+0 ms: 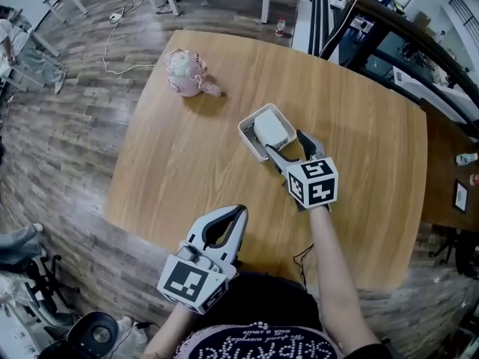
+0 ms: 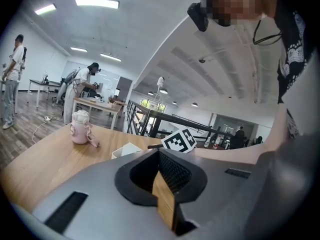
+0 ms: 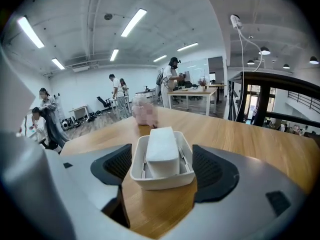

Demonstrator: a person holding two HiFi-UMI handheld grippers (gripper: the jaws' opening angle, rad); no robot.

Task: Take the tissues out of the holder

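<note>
The right claw stands spread wide, low over the light wooden bench. Its two dark ribbed pads sit one on each side of the near end of a white rectangular plastic holder. They flank the holder's walls without squeezing them. The holder rests flat on the bench with its long side running away from the claw. Inside it sits a white block of tissues, rising above the rim just ahead of the pads. Behind the claw, the black-and-white marker cube rides on top of the gripper.

Farther ahead of this claw, well apart from the holder, a pink drinking bottle with a strap stands on the bench.

Back and off to the left, at the bench's near edge close to the person's body, is the left claw. Its jaws are pressed together with nothing between them.
</note>
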